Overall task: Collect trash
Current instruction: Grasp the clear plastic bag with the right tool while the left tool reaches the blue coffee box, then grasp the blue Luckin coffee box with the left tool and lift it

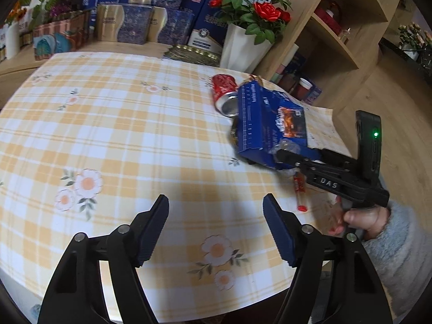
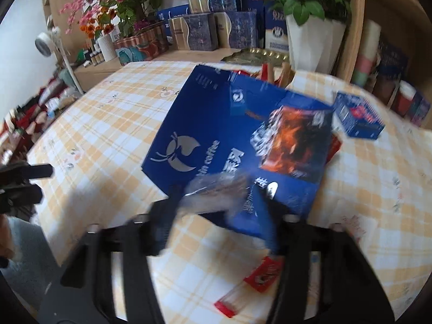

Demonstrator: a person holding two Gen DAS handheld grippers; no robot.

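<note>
At frame right, the right tool (image 1: 280, 152) pinches the blue box (image 1: 270, 127) – left tool (image 1: 216, 208) spread, empty – can (image 1: 225, 94) beyond

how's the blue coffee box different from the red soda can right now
The blue coffee box is a flat-sided carton; the red soda can is a round cylinder. The box is tilted with its near end clamped in the right gripper, along with some clear plastic wrap; the can lies on its side on the checked tablecloth, untouched. The box looks larger than the can. Both sit at the table's right side, close together.
</note>
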